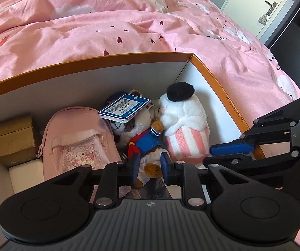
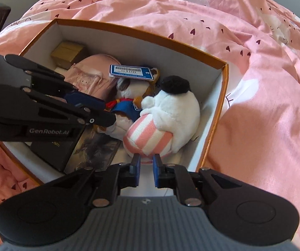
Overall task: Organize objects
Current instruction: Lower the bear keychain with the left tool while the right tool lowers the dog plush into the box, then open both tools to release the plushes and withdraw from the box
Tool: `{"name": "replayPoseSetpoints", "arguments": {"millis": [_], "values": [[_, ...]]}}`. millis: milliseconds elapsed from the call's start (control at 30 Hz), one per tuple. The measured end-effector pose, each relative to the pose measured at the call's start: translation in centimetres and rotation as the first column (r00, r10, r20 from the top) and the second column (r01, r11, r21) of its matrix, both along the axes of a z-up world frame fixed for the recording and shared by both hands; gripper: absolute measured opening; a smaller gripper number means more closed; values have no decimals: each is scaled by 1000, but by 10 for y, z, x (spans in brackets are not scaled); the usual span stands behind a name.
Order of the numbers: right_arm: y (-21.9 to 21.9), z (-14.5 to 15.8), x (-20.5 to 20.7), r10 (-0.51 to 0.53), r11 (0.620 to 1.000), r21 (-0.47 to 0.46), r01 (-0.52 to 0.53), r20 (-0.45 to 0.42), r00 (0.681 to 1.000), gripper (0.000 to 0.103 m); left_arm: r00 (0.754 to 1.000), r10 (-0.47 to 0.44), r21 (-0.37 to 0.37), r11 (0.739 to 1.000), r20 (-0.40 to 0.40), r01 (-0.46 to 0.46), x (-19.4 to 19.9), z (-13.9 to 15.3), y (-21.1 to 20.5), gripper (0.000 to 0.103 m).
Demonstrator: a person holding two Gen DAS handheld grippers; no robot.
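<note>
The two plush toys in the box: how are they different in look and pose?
The white plush has a black cap and a pink-striped bottom; the brown-and-white plush wears a blue outfit with a red scarf. The white one shows fully; the other is partly covered by a blue price tag. Both lie side by side in the orange-rimmed box.

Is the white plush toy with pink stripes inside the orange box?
Inside: the white plush toy with pink stripes lies below the orange box rim.

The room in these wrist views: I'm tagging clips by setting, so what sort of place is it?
Most likely a bedroom: a rumpled pink duvet with hearts fills the surface, the orange box of plush toys sits on it, and a door with a lever handle stands behind.
</note>
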State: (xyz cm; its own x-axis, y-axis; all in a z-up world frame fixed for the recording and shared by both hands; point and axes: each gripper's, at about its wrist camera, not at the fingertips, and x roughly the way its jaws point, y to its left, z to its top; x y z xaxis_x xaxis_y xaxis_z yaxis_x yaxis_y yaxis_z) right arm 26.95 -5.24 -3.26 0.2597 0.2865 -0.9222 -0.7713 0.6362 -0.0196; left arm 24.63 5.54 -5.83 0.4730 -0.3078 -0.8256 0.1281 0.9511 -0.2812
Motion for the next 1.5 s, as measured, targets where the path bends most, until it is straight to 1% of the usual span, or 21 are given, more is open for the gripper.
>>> {"name": "replayPoseSetpoints", "arguments": {"millis": [67, 133, 200, 233, 300, 367, 467, 600, 733, 800, 900, 967, 1033, 1100, 1167, 1233, 1300, 1333, 1400, 1500], "values": [[6, -6, -3, 12, 1000, -24, -11, 41, 999, 13, 1000, -7, 7, 1000, 2, 7, -1, 0, -2, 27], [13, -12, -5, 39, 997, -74, -32, 106, 994, 13, 1000, -13, 19, 1000, 6, 13, -1, 1, -3, 27], [18, -18, -4, 61, 992, -121, -42, 162, 985, 9, 1000, -19, 25, 1000, 12, 18, -1, 2, -3, 27], [21, -19, -3, 75, 990, -133, -52, 175, 982, 10, 1000, -19, 24, 1000, 12, 19, 0, 2, -3, 27], [23, -21, -3, 95, 986, -150, -68, 184, 978, 14, 1000, -19, 30, 999, 8, 19, 3, 0, -5, 27], [25, -24, -5, 118, 982, -169, -84, 201, 972, 16, 1000, -19, 51, 998, -6, 19, 6, -5, -8, 27], [23, -25, -5, 125, 981, -174, -90, 205, 971, 17, 1000, -25, 56, 998, -9, 25, 9, -7, -11, 26], [22, -23, -3, 121, 984, -152, -90, 202, 972, 17, 1000, -29, 105, 994, 3, 28, 12, -8, -18, 24], [18, -15, -3, 91, 992, -101, -73, 188, 978, 17, 1000, -13, 112, 994, 4, 12, 13, -7, -20, 24], [16, -9, -7, 86, 994, -83, -71, 201, 976, 25, 1000, -3, 108, 994, 25, 0, 9, -2, -21, 25], [9, 4, -17, 77, 997, -41, -70, 216, 973, 33, 996, 10, 115, 993, 84, -20, -4, 11, -24, 25], [3, 12, -24, 63, 998, -11, -62, 227, 972, 36, 992, 16, 127, 991, 128, -33, -14, 24, -29, 25], [-5, 22, -34, 46, 998, 24, -53, 242, 969, 37, 987, 30, 129, 990, 160, -51, -26, 36, -32, 25], [-14, 32, -44, 24, 997, 62, -41, 262, 965, 41, 982, 51, 119, 990, 183, -74, -38, 48, -35, 25], [-23, 42, -55, -8, 995, 99, -22, 289, 957, 43, 974, 66, 94, 992, 217, -88, -51, 60, -37, 29], [-33, 51, -65, -46, 989, 148, 0, 308, 950, 44, 967, 81, 61, 993, 243, -98, -64, 71, -40, 33], [-44, 58, -74, -93, 978, 206, 27, 315, 945, 52, 960, 95, 27, 994, 263, -105, -77, 79, -41, 34], [-52, 62, -81, -120, 970, 239, 43, 318, 940, 53, 957, 100, 12, 994, 272, -107, -85, 82, -43, 36], [-64, 66, -93, -162, 956, 286, 67, 321, 933, 58, 954, 96, -2, 995, 283, -100, -98, 86, -46, 37], [-82, 68, -108, -225, 935, 337, 113, 315, 922, 60, 953, 90, -7, 996, 288, -91, -114, 85, -51, 40]]}}
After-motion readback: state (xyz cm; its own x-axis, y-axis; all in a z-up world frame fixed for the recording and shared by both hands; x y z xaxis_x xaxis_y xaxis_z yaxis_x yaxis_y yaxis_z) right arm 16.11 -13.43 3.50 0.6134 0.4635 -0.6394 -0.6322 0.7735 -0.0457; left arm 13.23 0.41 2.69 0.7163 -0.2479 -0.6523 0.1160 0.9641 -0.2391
